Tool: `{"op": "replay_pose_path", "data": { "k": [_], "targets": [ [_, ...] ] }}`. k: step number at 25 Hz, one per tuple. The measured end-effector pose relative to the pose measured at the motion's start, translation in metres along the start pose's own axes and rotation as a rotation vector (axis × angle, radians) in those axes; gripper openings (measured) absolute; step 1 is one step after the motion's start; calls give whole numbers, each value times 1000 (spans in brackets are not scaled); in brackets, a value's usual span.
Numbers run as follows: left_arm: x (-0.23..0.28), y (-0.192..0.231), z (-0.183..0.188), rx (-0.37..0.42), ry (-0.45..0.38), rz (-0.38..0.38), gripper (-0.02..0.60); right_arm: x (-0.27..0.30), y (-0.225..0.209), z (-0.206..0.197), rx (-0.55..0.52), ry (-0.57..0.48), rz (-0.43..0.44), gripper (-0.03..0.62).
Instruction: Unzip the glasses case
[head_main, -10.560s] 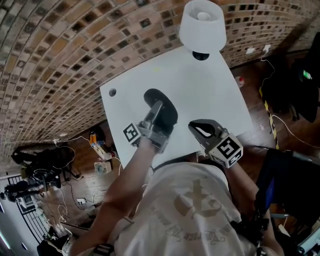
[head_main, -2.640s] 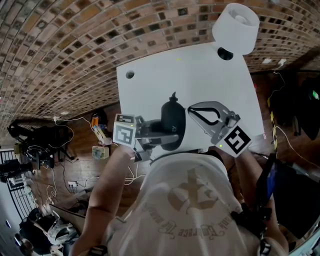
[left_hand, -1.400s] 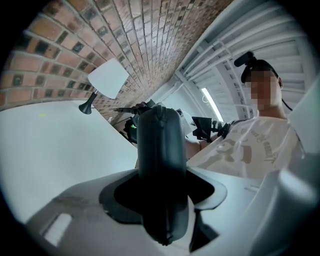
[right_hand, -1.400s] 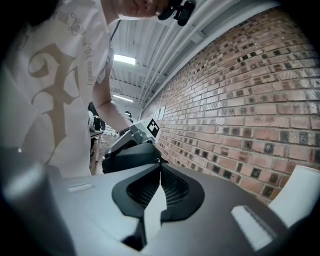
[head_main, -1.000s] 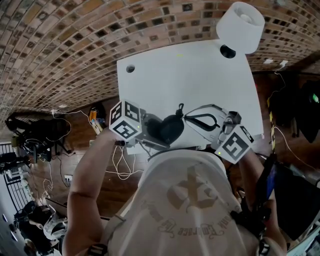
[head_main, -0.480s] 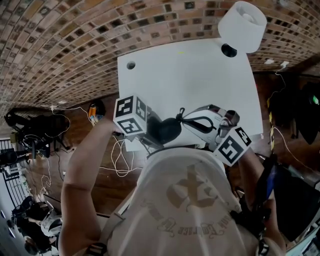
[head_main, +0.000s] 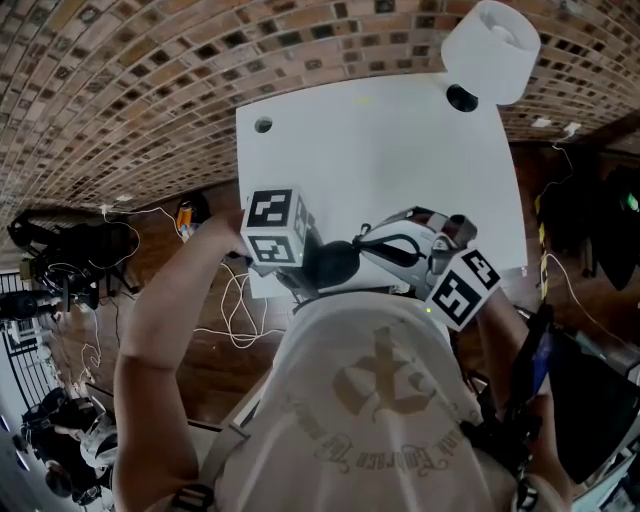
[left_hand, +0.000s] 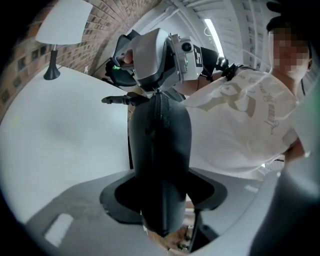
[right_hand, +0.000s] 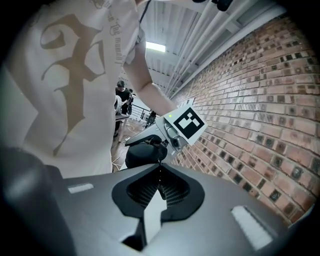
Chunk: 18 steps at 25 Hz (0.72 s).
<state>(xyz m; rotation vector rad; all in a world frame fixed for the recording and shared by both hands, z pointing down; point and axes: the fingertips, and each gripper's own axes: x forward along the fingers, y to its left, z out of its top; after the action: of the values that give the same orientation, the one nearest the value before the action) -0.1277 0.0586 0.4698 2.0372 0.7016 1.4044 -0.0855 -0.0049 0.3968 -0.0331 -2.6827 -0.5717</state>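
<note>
The glasses case (left_hand: 160, 150) is a matte black, rounded, elongated pod that I hold clear of the table, clamped across its near end in my left gripper (left_hand: 162, 195). Its zip seam (left_hand: 159, 125) runs down the middle, facing up and looking closed, and my right gripper (right_hand: 160, 167) pinches the zip pull (left_hand: 156, 95) at the far end.

In the head view the table (head_main: 400, 150) filled the upper centre, the lamp (head_main: 492, 40) on its upper-right corner. At its lower edge the glasses case (head_main: 338, 262) sat between the left gripper's (head_main: 316, 260) jaws, with the right gripper (head_main: 368, 241) just right, on its zip pull (head_main: 362, 233).
</note>
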Motion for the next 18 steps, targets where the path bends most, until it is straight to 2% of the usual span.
{"op": "replay_pose_path", "data": {
  "k": [6, 12, 18],
  "targets": [
    [4, 1, -9, 6, 121, -12, 252, 10, 4, -3, -48, 27, 39, 12],
    [8, 3, -13, 23, 153, -23, 253, 17, 3, -3, -53, 48, 44, 12],
    [4, 0, -30, -22, 195, -30, 255, 33, 1, 2, -96, 52, 63, 12]
  ]
}}
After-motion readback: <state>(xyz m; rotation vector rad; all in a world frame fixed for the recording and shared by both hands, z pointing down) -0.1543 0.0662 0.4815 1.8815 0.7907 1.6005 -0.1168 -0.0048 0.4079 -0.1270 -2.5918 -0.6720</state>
